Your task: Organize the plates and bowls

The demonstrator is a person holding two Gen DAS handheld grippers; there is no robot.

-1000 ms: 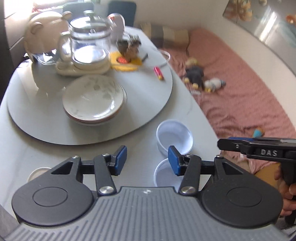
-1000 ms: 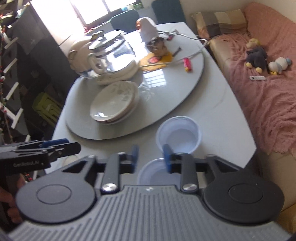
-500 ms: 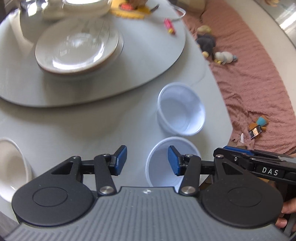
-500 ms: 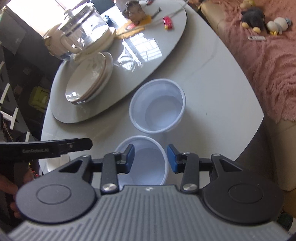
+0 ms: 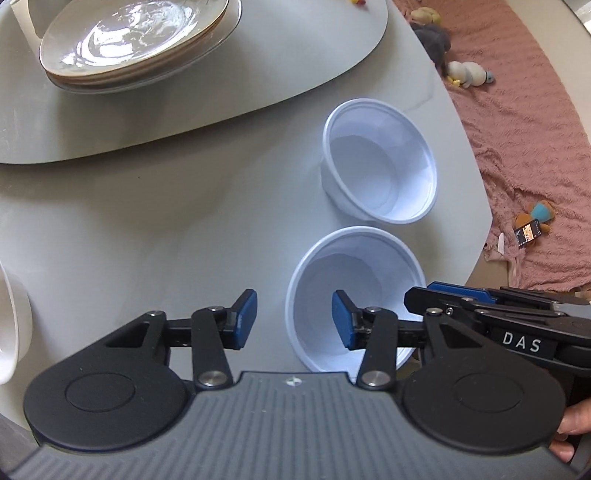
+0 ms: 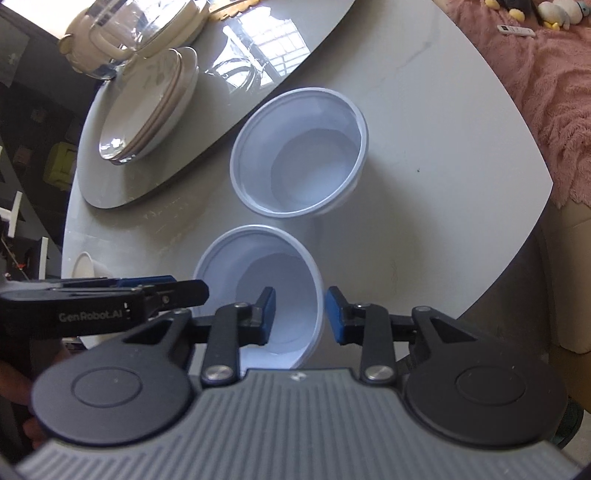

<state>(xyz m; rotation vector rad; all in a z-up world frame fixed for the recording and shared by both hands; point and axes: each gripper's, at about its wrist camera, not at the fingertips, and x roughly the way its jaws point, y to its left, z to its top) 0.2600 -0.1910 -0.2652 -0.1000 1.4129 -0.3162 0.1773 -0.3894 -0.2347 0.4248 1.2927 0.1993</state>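
Observation:
Two white plastic bowls stand near the table's front edge: a near bowl (image 5: 351, 295) (image 6: 266, 291) and a far bowl (image 5: 380, 162) (image 6: 299, 151). My left gripper (image 5: 293, 319) is open and straddles the near bowl's left rim. My right gripper (image 6: 299, 314) is open and straddles the same bowl's right rim. A stack of plates (image 5: 133, 40) (image 6: 151, 110) sits on the grey turntable (image 5: 258, 92). Each gripper shows in the other's view, the right gripper (image 5: 491, 314) and the left gripper (image 6: 110, 299).
A white ceramic bowl (image 5: 9, 325) (image 6: 86, 264) stands at the table's left edge. A glass kettle (image 6: 140, 26) sits behind the plates. A pink-covered sofa (image 5: 535, 129) with soft toys lies beyond the table's right edge (image 6: 517, 107).
Both grippers have dropped closer to the table and tilted down over the near bowl. Their fingers now sit on either side of its rim. The jaws have stayed open.

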